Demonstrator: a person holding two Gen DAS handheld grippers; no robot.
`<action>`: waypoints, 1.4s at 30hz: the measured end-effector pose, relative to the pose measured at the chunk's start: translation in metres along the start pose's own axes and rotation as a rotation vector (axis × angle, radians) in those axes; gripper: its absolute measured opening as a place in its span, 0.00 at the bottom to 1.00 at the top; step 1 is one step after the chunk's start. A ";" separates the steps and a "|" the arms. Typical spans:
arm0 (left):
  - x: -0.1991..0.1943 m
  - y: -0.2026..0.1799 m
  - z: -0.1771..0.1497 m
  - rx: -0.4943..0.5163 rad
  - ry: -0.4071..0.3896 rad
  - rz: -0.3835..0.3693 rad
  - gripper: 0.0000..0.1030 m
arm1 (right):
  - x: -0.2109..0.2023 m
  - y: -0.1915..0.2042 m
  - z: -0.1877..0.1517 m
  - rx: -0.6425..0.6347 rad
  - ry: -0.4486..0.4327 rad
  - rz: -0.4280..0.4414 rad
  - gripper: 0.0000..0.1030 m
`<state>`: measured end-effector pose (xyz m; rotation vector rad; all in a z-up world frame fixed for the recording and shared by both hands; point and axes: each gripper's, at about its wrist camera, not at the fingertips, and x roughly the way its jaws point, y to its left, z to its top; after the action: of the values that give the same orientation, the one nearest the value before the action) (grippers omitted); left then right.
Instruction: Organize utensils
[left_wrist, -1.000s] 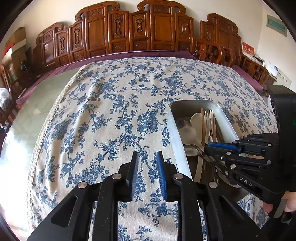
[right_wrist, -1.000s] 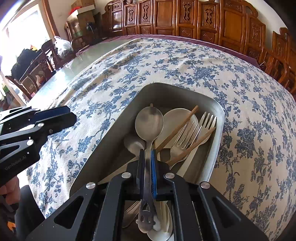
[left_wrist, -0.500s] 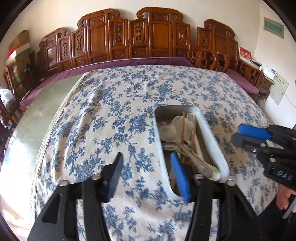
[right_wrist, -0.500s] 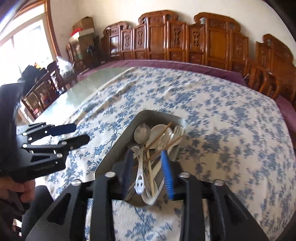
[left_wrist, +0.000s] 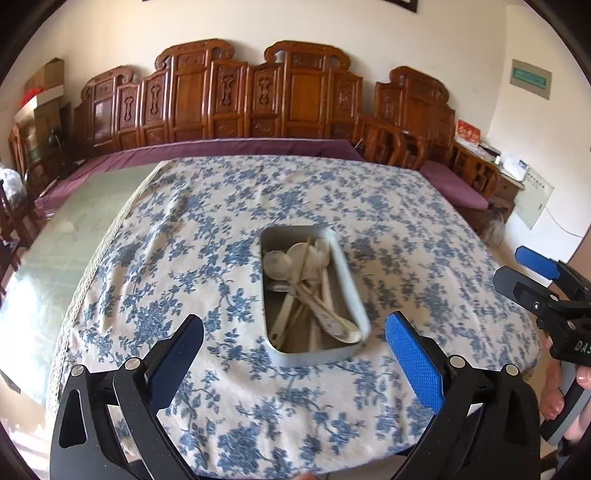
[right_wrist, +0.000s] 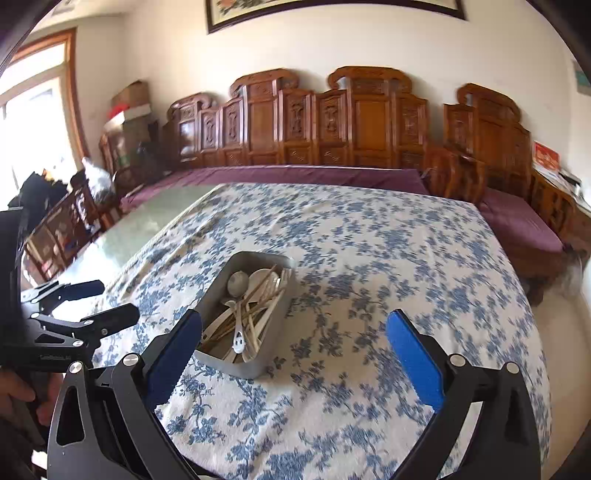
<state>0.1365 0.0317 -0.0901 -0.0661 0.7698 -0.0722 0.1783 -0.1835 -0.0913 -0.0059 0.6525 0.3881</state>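
One metal tray (right_wrist: 274, 343) is seen on one floral tablecloth (right_wrist: 369, 258); two grippers are counted, left (left_wrist: 293, 341) and right (right_wrist: 293, 341). Perhaps ten utensils (right_wrist: 243, 314) are heaped inside, blurred beyond exact count.

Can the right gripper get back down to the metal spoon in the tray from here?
Probably yes: the right gripper is open and empty, the metal spoon lies uncovered atop the tray, nothing between.

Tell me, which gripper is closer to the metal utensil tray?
Left, slightly, it seems: the left gripper faces the metal tray head-on, the right gripper sits off to its right. Both jaws have just been opening, empty.
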 end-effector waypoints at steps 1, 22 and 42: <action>-0.005 -0.005 0.000 0.006 -0.008 -0.003 0.92 | -0.007 -0.004 -0.002 0.014 -0.011 -0.008 0.98; -0.091 -0.066 0.014 0.077 -0.174 0.042 0.93 | -0.105 -0.005 0.008 0.002 -0.209 -0.093 0.97; -0.140 -0.071 0.018 0.051 -0.284 0.049 0.93 | -0.155 0.004 0.017 -0.004 -0.315 -0.096 0.97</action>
<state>0.0458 -0.0255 0.0254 -0.0085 0.4853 -0.0346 0.0743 -0.2322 0.0148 0.0198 0.3392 0.2896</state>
